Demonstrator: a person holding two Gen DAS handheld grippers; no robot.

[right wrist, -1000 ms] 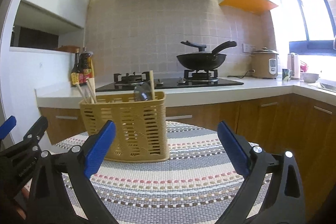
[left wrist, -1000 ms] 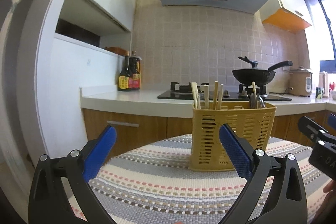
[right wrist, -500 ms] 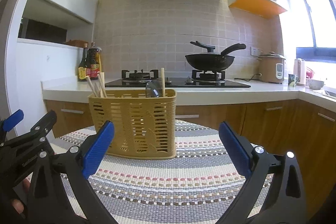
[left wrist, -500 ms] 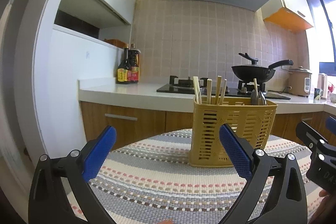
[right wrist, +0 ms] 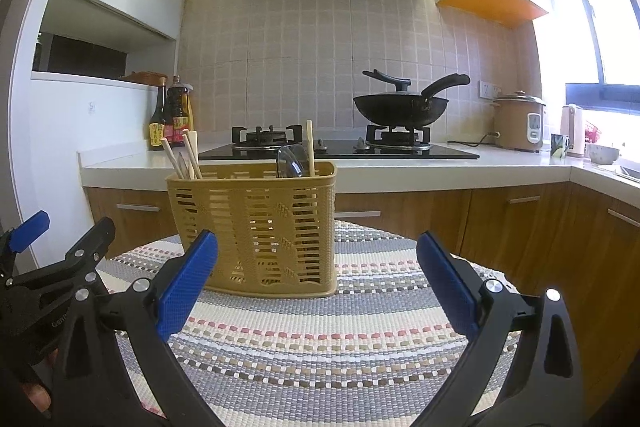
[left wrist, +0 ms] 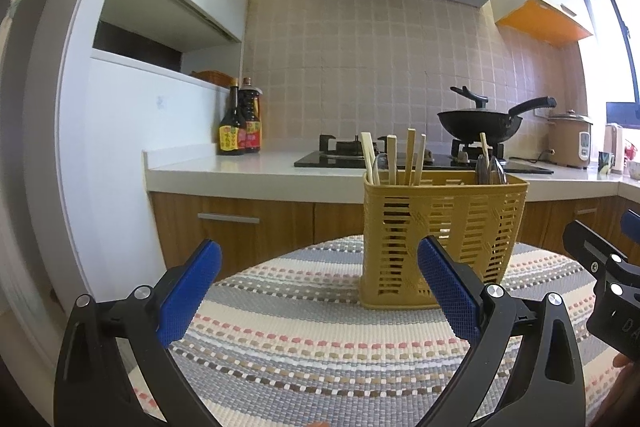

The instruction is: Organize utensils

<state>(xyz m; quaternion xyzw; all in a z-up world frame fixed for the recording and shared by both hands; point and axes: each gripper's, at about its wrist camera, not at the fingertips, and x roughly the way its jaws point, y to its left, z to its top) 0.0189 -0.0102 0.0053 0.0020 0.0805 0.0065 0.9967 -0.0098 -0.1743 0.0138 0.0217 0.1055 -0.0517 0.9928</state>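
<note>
Both my left gripper [left wrist: 318, 277] and right gripper [right wrist: 316, 267] gape wide, empty, so I approach the basket [right wrist: 256, 223] squarely, probably targeting the stray chopstick [right wrist: 310, 147].

Both views have risen and tilted up; the basket [left wrist: 442, 239] sits lower in frame.

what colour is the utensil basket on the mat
Yellow-tan plastic with slotted sides, the utensil basket shows best in the right wrist view.

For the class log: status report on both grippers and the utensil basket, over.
Left gripper open, empty. Right gripper open, empty. Yellow basket upright on striped mat, utensils inside. Nothing in the way.
</note>
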